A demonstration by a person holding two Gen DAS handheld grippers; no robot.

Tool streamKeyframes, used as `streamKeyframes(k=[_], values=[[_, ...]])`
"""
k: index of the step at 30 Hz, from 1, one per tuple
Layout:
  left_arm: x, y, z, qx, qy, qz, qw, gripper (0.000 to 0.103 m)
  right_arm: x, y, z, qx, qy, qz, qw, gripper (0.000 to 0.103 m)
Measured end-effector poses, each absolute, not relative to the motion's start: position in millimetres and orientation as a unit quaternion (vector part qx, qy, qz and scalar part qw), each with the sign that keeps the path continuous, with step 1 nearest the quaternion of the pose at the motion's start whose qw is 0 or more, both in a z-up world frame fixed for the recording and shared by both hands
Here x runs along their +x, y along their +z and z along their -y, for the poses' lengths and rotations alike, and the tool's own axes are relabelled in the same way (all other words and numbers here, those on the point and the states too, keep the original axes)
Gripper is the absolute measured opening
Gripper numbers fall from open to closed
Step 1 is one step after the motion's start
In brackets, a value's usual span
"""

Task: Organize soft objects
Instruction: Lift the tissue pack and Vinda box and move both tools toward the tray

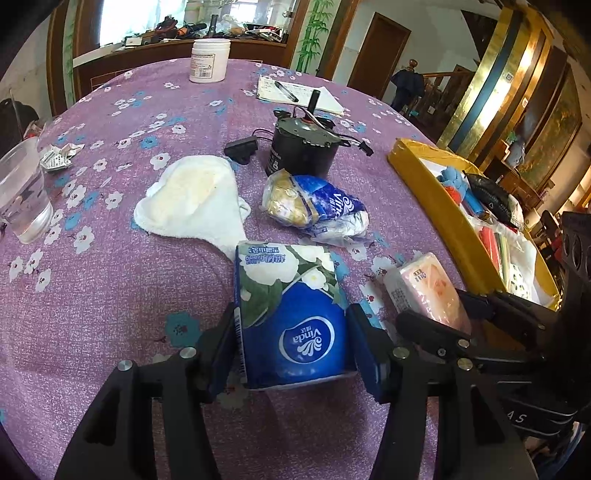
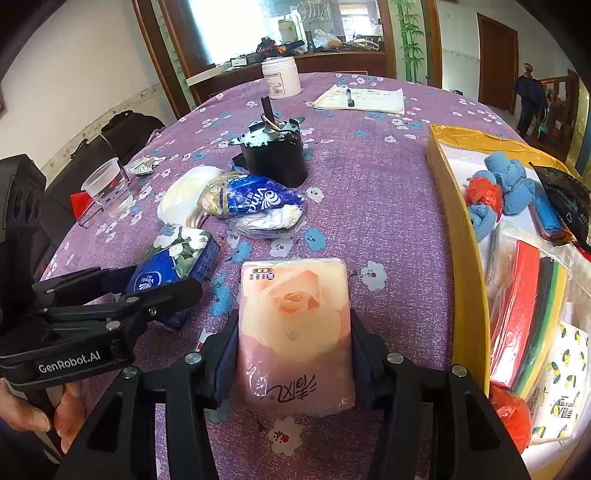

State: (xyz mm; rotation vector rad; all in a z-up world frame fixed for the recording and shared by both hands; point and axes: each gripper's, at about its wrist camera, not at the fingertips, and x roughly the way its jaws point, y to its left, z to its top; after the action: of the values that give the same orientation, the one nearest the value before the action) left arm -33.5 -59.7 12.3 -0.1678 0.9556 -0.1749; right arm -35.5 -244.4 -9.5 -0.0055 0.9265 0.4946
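Home interior, dining or living area. Round table (image 1: 110,295) under a purple floral tablecloth (image 2: 369,192). Behind it a dark wood sideboard (image 1: 155,55), cluttered, below a bright window (image 2: 229,26). Bamboo painted on the wall panels (image 1: 314,33). Brown wooden door (image 2: 496,55); wooden stair railing (image 2: 554,99) at right. Gold-framed painting (image 1: 550,133). Household odds on the table: plastic cup (image 2: 109,188), white jar (image 1: 208,61), notepad (image 2: 364,99).
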Motion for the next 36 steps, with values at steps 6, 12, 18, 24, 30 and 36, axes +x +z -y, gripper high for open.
streamKeyframes(k=[6, 12, 18, 24, 30, 36], values=[[-33.0, 12.1, 61.4, -0.077, -0.083, -0.458, 0.882, 0.058, -35.5, -9.7, 244.4, -0.004, 0.236, -0.442, 0.865, 0.057], [-34.7, 12.4, 61.7, -0.079, -0.087, -0.454, 0.883, 0.054, -35.4, -9.8, 244.4, -0.004, 0.236, -0.442, 0.865, 0.057], [-37.2, 13.5, 61.2, -0.084, -0.099, -0.448, 0.885, 0.051, -35.2, -9.7, 244.5, -0.003, 0.236, -0.442, 0.865, 0.057], [-39.2, 15.4, 59.7, -0.09, -0.107, -0.441, 0.886, 0.051, -35.4, -9.2, 243.8, -0.004, 0.237, -0.441, 0.866, 0.057], [-42.5, 18.7, 56.9, -0.097, -0.112, -0.431, 0.89, 0.051, -49.9, 0.4, 239.1, -0.027, 0.242, -0.411, 0.879, 0.057], [-45.5, 21.6, 49.5, -0.113, -0.113, -0.423, 0.892, 0.051, -64.0, 14.4, 238.5, -0.03, 0.248, -0.394, 0.885, 0.057]])
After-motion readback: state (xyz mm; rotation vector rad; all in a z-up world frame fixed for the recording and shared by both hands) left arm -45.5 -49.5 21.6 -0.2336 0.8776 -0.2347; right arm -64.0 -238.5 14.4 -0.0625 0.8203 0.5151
